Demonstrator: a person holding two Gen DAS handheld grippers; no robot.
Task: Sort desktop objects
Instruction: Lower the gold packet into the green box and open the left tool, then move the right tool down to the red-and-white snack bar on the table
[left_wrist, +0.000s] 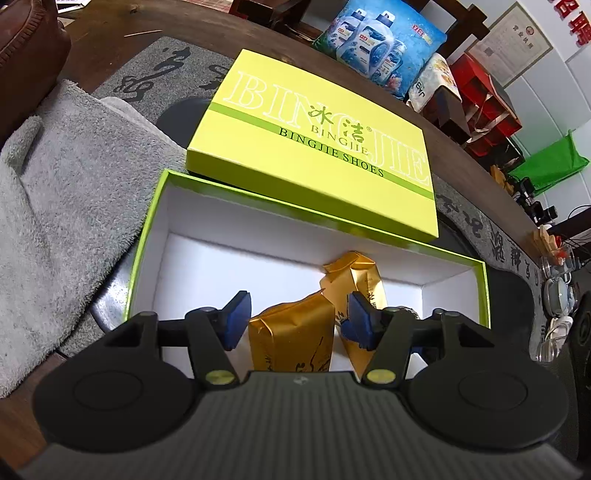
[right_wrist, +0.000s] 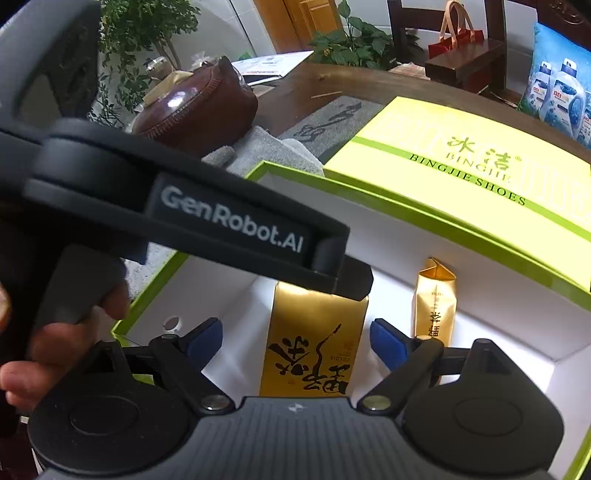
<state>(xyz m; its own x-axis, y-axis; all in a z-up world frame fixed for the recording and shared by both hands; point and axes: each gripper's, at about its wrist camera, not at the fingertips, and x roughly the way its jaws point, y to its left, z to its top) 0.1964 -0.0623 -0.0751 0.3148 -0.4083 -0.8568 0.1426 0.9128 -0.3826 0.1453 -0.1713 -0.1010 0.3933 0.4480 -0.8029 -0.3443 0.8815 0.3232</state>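
— Dark wood table (left_wrist: 258, 33) fills the left wrist view, with a grey mat (left_wrist: 162, 74) carrying black brush characters and a grey towel (left_wrist: 66, 206) on the left. What reads clearly?

— On the yellow-green lid (left_wrist: 317, 140), "BINGJIE" and "BINGJIE SHOES" in green under two Chinese characters, plus big outlined letters. It lies just behind the open box (left_wrist: 207, 221), overlapping its far edge. A cushion (left_wrist: 384, 40) printed with detergent bottles sits beyond.

— And the left gripper (left_wrist: 297, 317)?

— Jaws spread partway, over the box, pinching nothing. Below them, inside the white box, lie two gold packets: the near packet (left_wrist: 291, 339) between the blue pads, the far packet (left_wrist: 354, 280) to its right, folded top up.

— Now the right wrist view.

— Same box (right_wrist: 369, 192) and lid (right_wrist: 480, 162), same "BINGJIE SHOES". A brown leather case (right_wrist: 199, 107) stands at the table's back-left, with leafy plants (right_wrist: 147, 40) behind. The left gripper's body crosses the frame, marked "GenRobot.AI", held by a hand (right_wrist: 62, 347).

— The right gripper (right_wrist: 295, 341)?

— Wide apart, empty, above the near packet (right_wrist: 314, 350), which bears large black calligraphy. The far packet (right_wrist: 436, 302) lies right of it, apart, small print unreadable.
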